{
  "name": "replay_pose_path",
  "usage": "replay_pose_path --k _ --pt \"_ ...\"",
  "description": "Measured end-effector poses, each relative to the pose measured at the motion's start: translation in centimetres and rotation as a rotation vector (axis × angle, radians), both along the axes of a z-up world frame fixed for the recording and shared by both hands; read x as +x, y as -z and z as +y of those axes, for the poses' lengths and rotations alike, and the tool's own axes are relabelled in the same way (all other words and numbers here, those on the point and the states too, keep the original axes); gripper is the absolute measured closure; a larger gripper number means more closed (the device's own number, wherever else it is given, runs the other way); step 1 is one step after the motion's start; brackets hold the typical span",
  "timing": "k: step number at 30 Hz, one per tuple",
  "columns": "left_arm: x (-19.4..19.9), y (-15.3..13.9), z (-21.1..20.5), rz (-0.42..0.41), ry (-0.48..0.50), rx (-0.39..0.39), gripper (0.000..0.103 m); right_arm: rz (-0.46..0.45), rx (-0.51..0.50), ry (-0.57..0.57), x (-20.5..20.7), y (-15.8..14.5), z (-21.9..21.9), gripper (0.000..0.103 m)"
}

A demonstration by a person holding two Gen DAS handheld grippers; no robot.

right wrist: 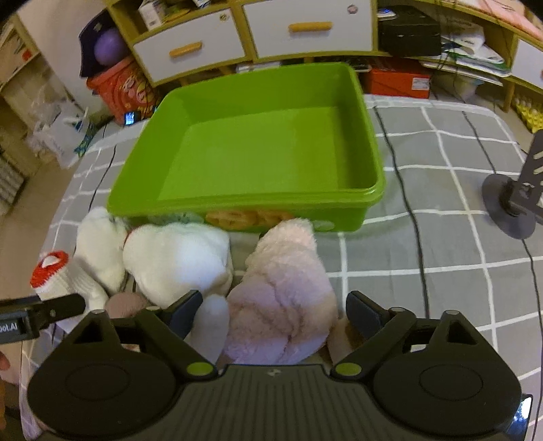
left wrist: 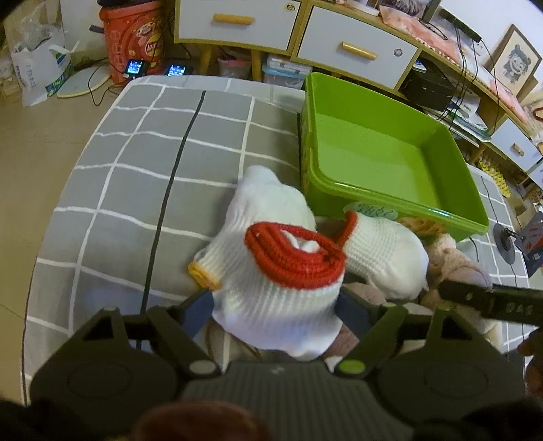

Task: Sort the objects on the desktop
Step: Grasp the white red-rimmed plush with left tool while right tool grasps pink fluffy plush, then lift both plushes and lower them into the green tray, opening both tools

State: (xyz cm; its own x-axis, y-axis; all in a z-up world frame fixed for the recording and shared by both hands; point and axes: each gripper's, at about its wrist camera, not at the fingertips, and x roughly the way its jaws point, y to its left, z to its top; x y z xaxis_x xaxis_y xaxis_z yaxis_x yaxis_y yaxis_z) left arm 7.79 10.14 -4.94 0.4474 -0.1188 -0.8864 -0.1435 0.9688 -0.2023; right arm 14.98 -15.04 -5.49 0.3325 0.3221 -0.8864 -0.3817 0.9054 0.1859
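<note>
A white knitted glove with a red cuff (left wrist: 278, 271) lies on the grey checked cloth, and my left gripper (left wrist: 275, 308) stands open around it, one finger on each side. A second white glove (left wrist: 387, 251) lies just to its right, also seen in the right wrist view (right wrist: 176, 261). A pink fluffy sock (right wrist: 288, 298) lies in front of the empty green bin (right wrist: 264, 149). My right gripper (right wrist: 271, 308) stands open around the sock. The bin also shows in the left wrist view (left wrist: 390, 149).
A black cable (left wrist: 173, 176) runs across the cloth on the left. A dark round-based stand (right wrist: 512, 200) stands at the right with another cable (right wrist: 404, 190) beside the bin. White drawers (right wrist: 305, 30) and floor clutter lie beyond the table.
</note>
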Motion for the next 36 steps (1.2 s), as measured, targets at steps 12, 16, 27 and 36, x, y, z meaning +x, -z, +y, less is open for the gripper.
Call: replay_pose_path --k 12,16,27,36 --pt "-0.2 0.0 0.4 -0.022 -0.048 -0.044 0.031 0.069 0.112 0.103 1.5 0.6 -1.8 0.025" --pt "-0.3 -0.2 0.1 -0.032 -0.054 -0.037 0.034 0.054 0.092 0.119 1.7 0.7 -1.5 0.036" --pt "-0.7 -1.4 0.4 -0.071 -0.077 -0.061 0.036 0.012 0.13 0.14 1.2 -1.1 -2.7 0.047" --pt "-1.2 -2.5 0.0 -0.094 -0.077 -0.065 0.036 -0.031 0.149 0.146 0.5 -2.9 -3.6 0.047"
